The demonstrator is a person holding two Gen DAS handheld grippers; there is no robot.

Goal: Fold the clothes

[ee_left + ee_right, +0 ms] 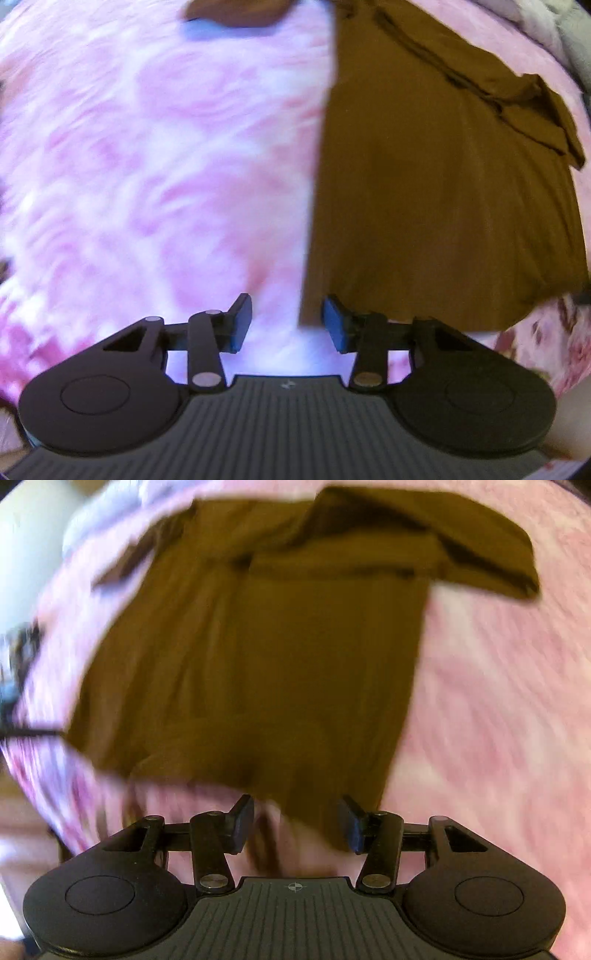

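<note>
A brown shirt (443, 192) lies flat on a pink flowered bedspread (147, 166), with a sleeve (535, 110) folded in at its far right. My left gripper (288, 325) points down over the shirt's near left corner. Its jaws are open, and the corner lies between them close to the right pad (336, 325), not pinched. In the right wrist view the same shirt (258, 657) spreads ahead and a sleeve (487, 554) sticks out to the right. My right gripper (295, 823) is open over the shirt's near right corner, which reaches in between its fingers.
The pink bedspread (498, 720) fills both views around the shirt. Another brown piece (232, 14) lies at the far edge beside something blue (207, 31). Pale grey bedding (569, 29) is bunched at the far right. A blurred dark object (14, 675) shows at the left edge.
</note>
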